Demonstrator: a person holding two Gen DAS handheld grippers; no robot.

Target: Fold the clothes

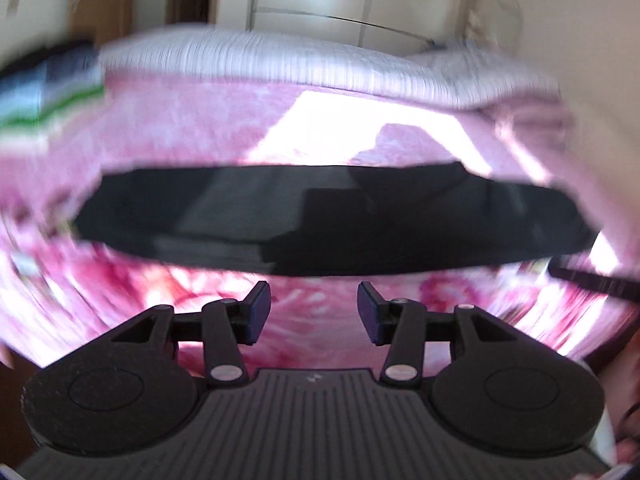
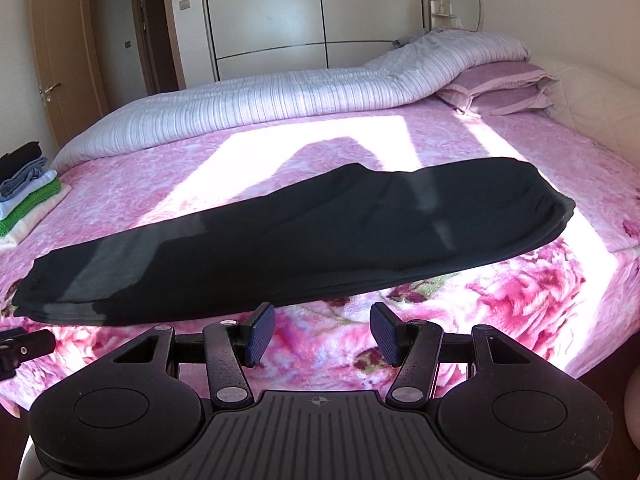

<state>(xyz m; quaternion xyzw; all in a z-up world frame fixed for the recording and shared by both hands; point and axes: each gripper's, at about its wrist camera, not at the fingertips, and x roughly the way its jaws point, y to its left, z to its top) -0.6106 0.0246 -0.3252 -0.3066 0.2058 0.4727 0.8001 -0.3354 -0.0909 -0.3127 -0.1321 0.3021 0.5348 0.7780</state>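
A long black garment (image 2: 304, 240) lies folded in a flat strip across the pink floral bed cover (image 2: 520, 300). In the blurred left wrist view the same black garment (image 1: 320, 220) stretches from left to right just beyond the fingers. My left gripper (image 1: 314, 312) hovers short of its near edge, open, with only bed cover between the blue pads. My right gripper (image 2: 322, 334) is also open and empty, just before the garment's near edge. A dark part of the left gripper (image 2: 24, 346) shows at the left edge of the right wrist view.
A stack of folded clothes (image 2: 28, 196), green, white, grey and black, sits at the bed's left edge. A striped pale quilt (image 2: 280, 100) is bunched along the far side, with purple pillows (image 2: 500, 88) at the right. A wardrobe (image 2: 280, 12) and a door (image 2: 60, 60) stand behind.
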